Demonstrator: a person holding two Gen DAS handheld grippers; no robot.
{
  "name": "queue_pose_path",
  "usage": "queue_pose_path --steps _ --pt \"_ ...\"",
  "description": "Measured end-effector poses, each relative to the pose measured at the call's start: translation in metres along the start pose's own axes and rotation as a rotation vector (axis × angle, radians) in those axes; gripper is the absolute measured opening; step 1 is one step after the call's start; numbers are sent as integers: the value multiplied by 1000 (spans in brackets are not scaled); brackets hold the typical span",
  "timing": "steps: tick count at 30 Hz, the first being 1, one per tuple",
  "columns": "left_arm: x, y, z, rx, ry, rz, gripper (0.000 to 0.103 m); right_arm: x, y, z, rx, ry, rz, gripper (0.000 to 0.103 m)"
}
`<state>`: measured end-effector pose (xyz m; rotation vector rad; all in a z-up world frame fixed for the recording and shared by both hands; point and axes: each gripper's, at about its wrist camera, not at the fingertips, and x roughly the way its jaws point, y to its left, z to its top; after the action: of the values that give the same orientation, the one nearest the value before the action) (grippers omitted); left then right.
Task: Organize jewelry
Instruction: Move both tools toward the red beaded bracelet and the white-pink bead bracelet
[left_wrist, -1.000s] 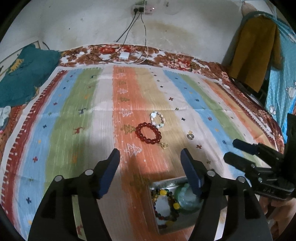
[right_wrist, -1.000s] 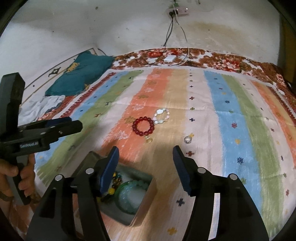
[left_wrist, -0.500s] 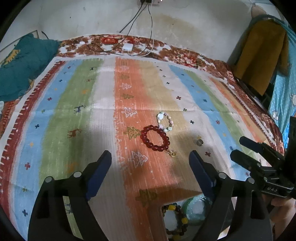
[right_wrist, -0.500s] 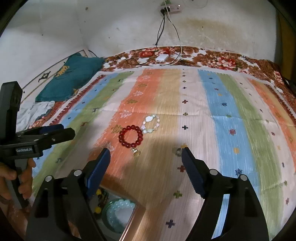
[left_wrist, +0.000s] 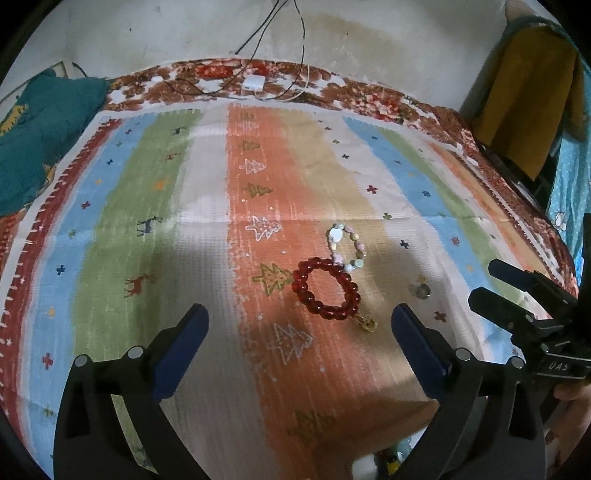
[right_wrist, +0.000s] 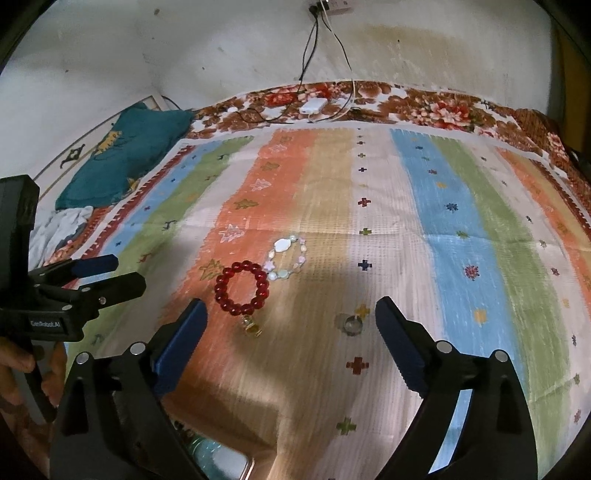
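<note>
**Reaching for the loose jewelry on the striped blanket**

Looking along the left wrist view, the left gripper (left_wrist: 299, 336) hangs above the striped blanket (left_wrist: 207, 258) with its blue-padded fingers spread wide and nothing between them. The red bead bracelet (left_wrist: 325, 290) lies just ahead of that gap, slightly toward the right finger. A pale bead bracelet (left_wrist: 346, 247) touches the red bracelet's far edge, a small gold charm (left_wrist: 367, 324) sits at the red bracelet's near edge, and a ring (left_wrist: 422, 291) lies apart to the right of the red bracelet. The right gripper (left_wrist: 491, 284) shows to the right of the red bracelet, beyond the ring.

From the right wrist view, the right gripper (right_wrist: 288, 325) is likewise spread and empty. The ring (right_wrist: 351, 325) rests to the right of the red bead bracelet (right_wrist: 242, 288), close inside the right finger. The left gripper (right_wrist: 107, 273) shows to the left of the red bracelet. A tray corner (right_wrist: 236, 467) with a green bracelet peeks in well nearer than the red bracelet.

My judgement: each tool should take one piece. The right should centre on the ring and come down straight, since a thin ring on soft cloth slips easily. The left should pinch the red bracelet on its near rim, away from the pale one, so they don't drag together.
</note>
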<state>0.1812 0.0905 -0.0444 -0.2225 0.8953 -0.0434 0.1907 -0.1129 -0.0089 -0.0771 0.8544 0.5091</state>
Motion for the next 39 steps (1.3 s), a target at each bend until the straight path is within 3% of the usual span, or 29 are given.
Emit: queue_pose_path --steps 17,39 --pt "52 7 11 40 90 -6 97 46 -7 19 -3 66 2 94" --pt "89 2 17 121 139 -2 97 100 -22 35 11 130 17 94"
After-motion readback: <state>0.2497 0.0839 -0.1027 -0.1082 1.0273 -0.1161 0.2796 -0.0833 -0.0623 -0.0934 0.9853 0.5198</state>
